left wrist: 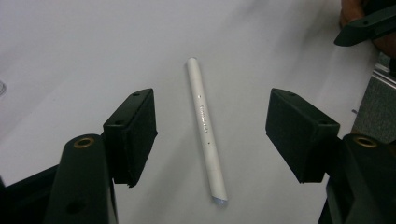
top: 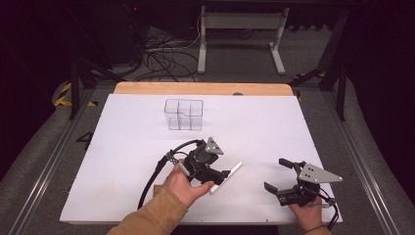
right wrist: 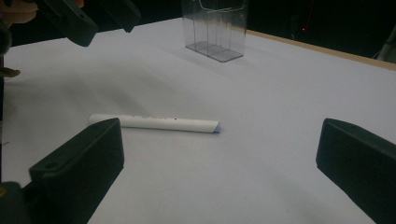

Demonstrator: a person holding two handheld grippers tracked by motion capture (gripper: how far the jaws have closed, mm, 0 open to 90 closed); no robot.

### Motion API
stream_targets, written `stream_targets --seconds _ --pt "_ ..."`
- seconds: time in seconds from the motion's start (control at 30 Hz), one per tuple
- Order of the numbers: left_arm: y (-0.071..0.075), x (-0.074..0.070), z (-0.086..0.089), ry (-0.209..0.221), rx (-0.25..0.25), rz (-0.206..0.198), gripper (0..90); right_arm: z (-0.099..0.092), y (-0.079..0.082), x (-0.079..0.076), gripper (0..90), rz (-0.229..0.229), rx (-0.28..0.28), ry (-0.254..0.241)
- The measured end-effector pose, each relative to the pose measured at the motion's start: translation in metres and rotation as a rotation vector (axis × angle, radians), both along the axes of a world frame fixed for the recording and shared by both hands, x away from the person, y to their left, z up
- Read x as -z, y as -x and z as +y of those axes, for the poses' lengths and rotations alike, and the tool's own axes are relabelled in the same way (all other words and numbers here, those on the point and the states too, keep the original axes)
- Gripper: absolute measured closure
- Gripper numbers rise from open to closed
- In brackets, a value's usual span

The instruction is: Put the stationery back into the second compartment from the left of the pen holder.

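The white pen (left wrist: 206, 129) is lying flat on the white bench (top: 127, 147), between the jaws of the left gripper (left wrist: 210, 135) and clear of both pads; daylight is being shown on either side of it in the left gripper view. Those jaws are standing roughly half open and nothing is being held by them. The right gripper (right wrist: 219, 172) is being kept aside with its jaws spread wide and empty; from there the pen is seen lying ahead of them, crosswise, nearer the left-hand jaw.

Several risks are being judged from this pose. The pen is not centred exactly between the left pads, so one pad is likely to be meeting it first, and a round barrel on a smooth sheet is likely to be rolled or skidded away rather than pinched. If the jaws are being held too high while closing, only the top of the barrel is being caught and it may be squeezed out downward. If they are being pressed too low, the pads may be scraped on the bench. The clear divided holder (top: 184, 115) is standing well beyond the jaws, so a weak pinch may also be costing the pen during any carry toward it.
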State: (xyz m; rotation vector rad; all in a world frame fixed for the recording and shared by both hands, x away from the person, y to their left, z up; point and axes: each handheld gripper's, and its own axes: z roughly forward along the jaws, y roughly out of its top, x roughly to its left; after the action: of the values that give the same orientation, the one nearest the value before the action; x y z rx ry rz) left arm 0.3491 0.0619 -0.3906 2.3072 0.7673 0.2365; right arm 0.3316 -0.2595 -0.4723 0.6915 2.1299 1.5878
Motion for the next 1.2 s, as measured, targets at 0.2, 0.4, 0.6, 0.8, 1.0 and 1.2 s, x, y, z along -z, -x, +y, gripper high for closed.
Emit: stream_targets --seconds 0.2,0.4,0.6,0.8,1.0,1.2 --pt "-0.008 0.004 -0.003 -0.025 -0.027 0.121 34.3 0.000 0.000 0.000 1.9 -0.002 0.001 -0.002" --pt "-0.010 0.007 -0.006 -0.032 -0.033 0.136 34.8 0.000 0.000 0.000 2.0 -0.003 0.002 -0.003" --pt "-0.013 0.011 -0.010 -0.050 -0.043 0.142 38.6 -0.001 0.000 0.000 2.2 -0.007 0.003 -0.003" --pt "-0.019 0.019 -0.017 -0.075 -0.044 0.178 46.0 -0.001 0.000 0.000 2.3 -0.005 0.004 -0.003" --pt "-0.025 0.028 -0.025 -0.104 -0.044 0.193 47.4 -0.001 0.000 0.000 2.4 -0.007 0.001 -0.001" --pt "-0.029 0.034 -0.033 -0.119 -0.038 0.210 48.5 -0.001 0.000 0.000 2.5 -0.007 0.001 0.000"
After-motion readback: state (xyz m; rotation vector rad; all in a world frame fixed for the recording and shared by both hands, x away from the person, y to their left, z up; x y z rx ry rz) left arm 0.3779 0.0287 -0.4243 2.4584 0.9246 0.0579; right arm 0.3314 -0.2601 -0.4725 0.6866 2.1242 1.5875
